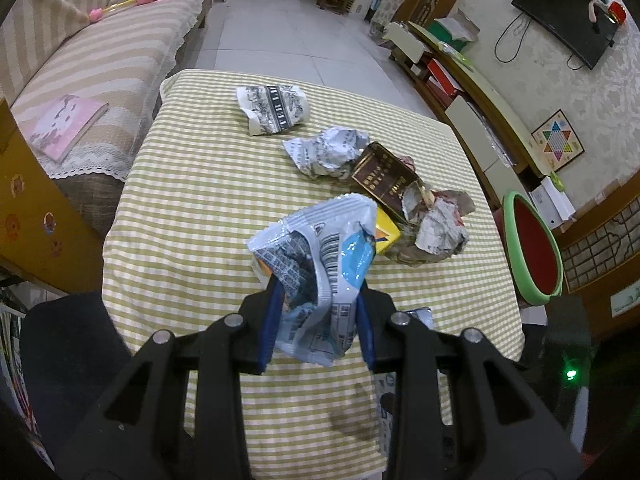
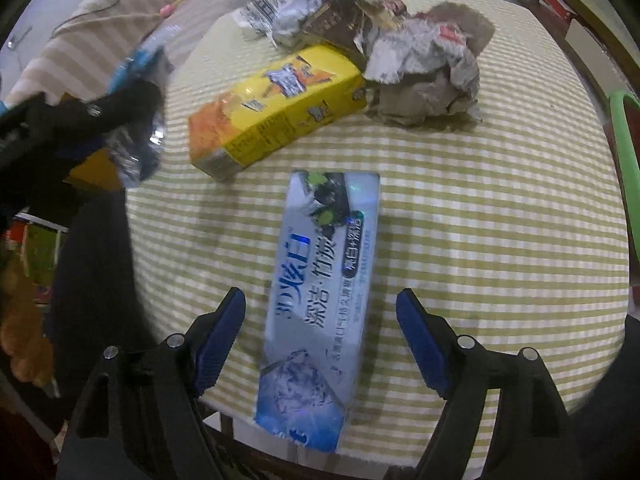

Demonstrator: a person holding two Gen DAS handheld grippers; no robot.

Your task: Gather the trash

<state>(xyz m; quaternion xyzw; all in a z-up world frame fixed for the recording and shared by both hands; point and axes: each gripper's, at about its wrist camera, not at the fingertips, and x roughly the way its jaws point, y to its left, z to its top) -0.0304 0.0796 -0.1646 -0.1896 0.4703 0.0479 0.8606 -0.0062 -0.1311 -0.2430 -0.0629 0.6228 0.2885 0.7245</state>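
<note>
Over the checked tabletop (image 1: 180,208), the left claw (image 1: 318,320) pinched a crumpled blue-and-white wrapper (image 1: 320,264) between its blue pads, holding it clear of the cloth. Beyond it lay a yellow carton (image 2: 276,108), touching a heap of crumpled paper (image 2: 428,76) and a dark brown box (image 1: 382,178). The right claw (image 2: 320,340) stood spread, its pads either side of a pale blue toothpaste box (image 2: 320,300) lying flat near the tabletop's near edge, not pressing it. A green-rimmed bin (image 1: 532,248) stood beside the tabletop.
</note>
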